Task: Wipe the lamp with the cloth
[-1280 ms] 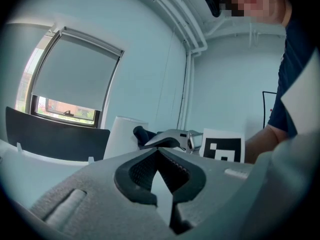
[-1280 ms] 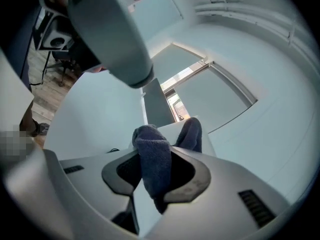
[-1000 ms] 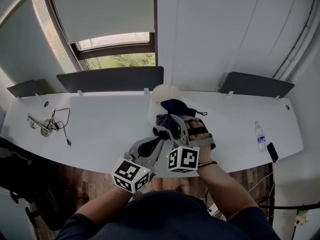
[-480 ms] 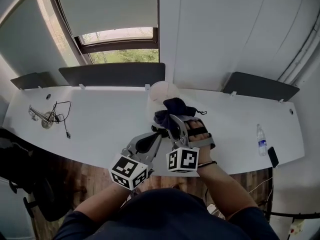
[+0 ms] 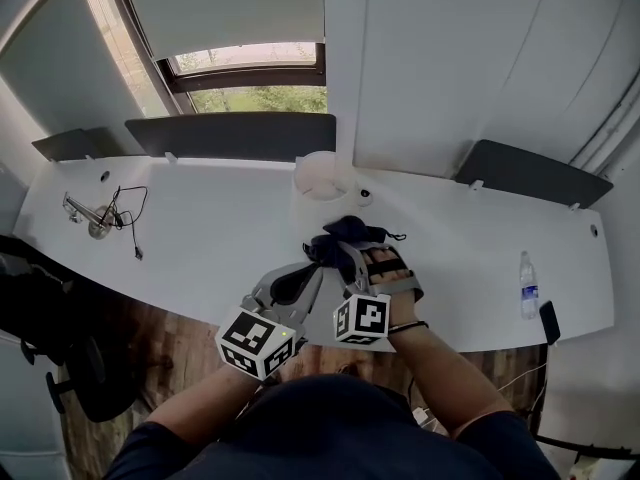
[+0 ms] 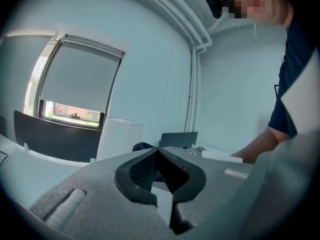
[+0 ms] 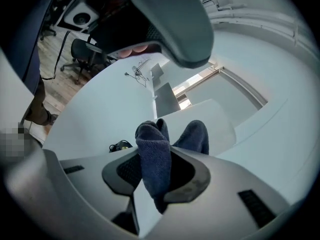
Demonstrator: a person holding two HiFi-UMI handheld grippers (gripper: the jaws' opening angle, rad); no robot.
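Right gripper point(image 7: 156, 170): clamped on the dark blue cloth point(image 7: 154, 154), close in front of the lamp.
Left gripper point(image 6: 158, 151): jaws together, nothing between them, just beside the right one.
Lamp point(image 5: 322, 176): white shade, upright on the desk point(image 5: 200, 258), near the wall.
Around: water bottle point(image 5: 528, 286) far right; tangled cable point(image 5: 125, 230) far left.

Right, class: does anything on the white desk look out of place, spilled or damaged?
Nothing looks spilled or broken. A thin black cable lies loosely tangled at the white desk's far left, and a dark flat device sits at its front right edge, easily knocked off.
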